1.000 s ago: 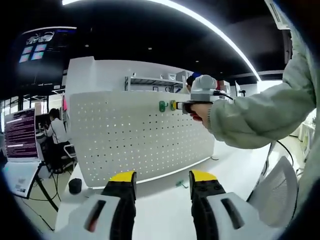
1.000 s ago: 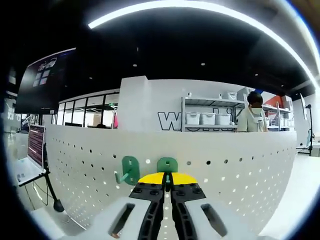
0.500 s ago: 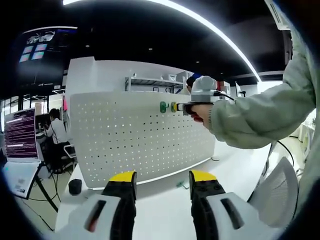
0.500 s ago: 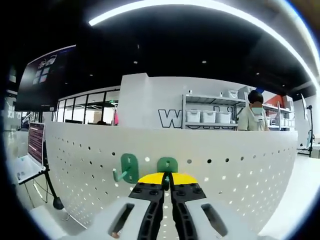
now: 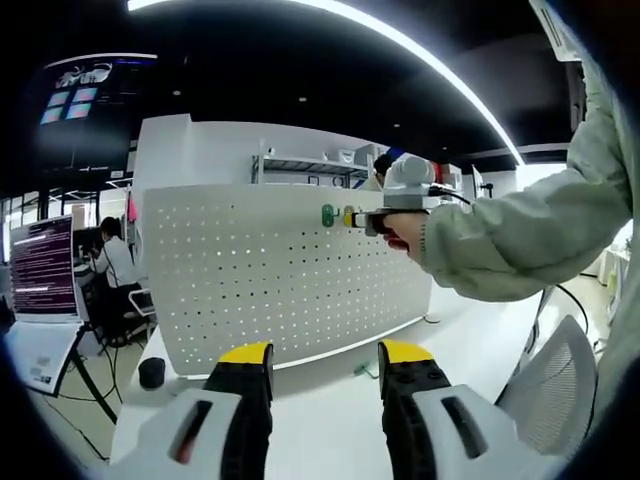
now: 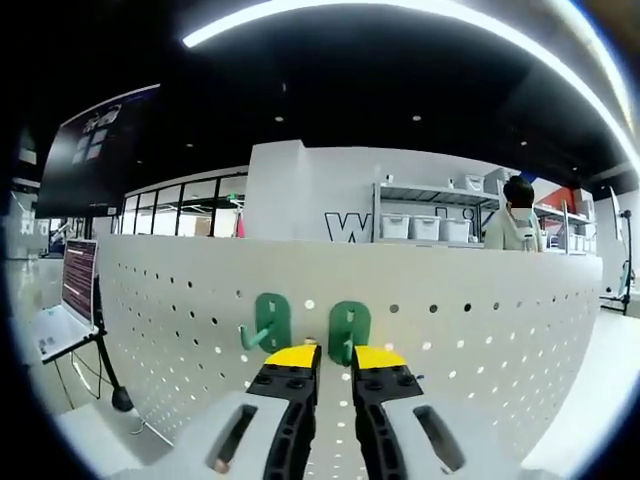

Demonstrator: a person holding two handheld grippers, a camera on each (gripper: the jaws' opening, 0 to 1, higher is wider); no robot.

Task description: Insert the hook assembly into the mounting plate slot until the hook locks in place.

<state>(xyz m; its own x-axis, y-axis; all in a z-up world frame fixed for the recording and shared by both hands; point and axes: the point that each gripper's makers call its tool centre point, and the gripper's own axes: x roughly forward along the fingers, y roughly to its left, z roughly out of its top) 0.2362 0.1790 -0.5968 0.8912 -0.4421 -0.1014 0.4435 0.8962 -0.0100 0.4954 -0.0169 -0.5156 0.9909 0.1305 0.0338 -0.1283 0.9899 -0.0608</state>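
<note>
Left gripper view: our left gripper (image 5: 325, 362) hangs back over the white worktop (image 5: 330, 420), jaws well apart and empty, likely kept off so the pegboard (image 5: 285, 275) stays in sight. Right gripper (image 5: 372, 217) reaches the board's top edge beside two green hooks (image 5: 328, 214)

Right gripper view: right gripper (image 6: 334, 356) shows a narrow gap between its yellow tips, gripping nothing that we can see. Right-hand hook (image 6: 349, 331) sits flat on the pegboard (image 6: 480, 330) just above the tips; left-hand hook (image 6: 270, 322) beside it. We judge the hook seated and released
</note>
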